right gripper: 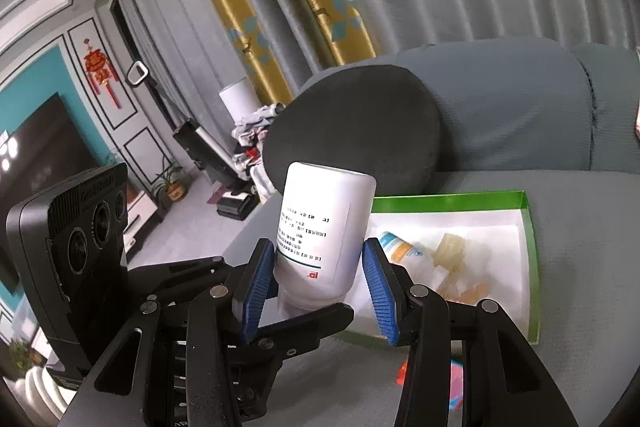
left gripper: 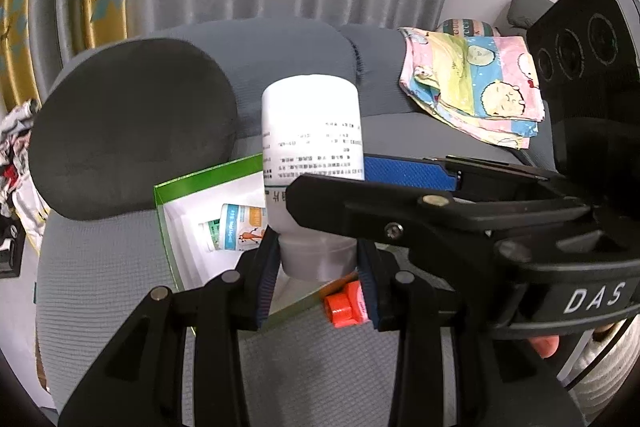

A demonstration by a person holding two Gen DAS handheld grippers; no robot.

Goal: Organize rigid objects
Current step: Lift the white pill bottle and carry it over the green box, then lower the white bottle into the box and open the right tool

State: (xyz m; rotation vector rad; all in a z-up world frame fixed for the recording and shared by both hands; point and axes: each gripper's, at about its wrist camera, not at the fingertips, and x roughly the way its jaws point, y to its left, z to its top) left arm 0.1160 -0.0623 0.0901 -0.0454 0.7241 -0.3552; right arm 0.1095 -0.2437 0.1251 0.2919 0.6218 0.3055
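White pill bottle (left gripper: pixel 312 131), held upside down above the green-rimmed box (right gripper: pixel 530 247), cap pinched by your left gripper (left gripper: pixel 318 263), body flanked by your right gripper (right gripper: pixel 320 287), contact unclear: next, lower it in.

One white bottle (left gripper: pixel 312 131), one green box (right gripper: pixel 530 227)

Soft, even indoor light; sharp centre, strong fisheye bending, dark vignetted corners.
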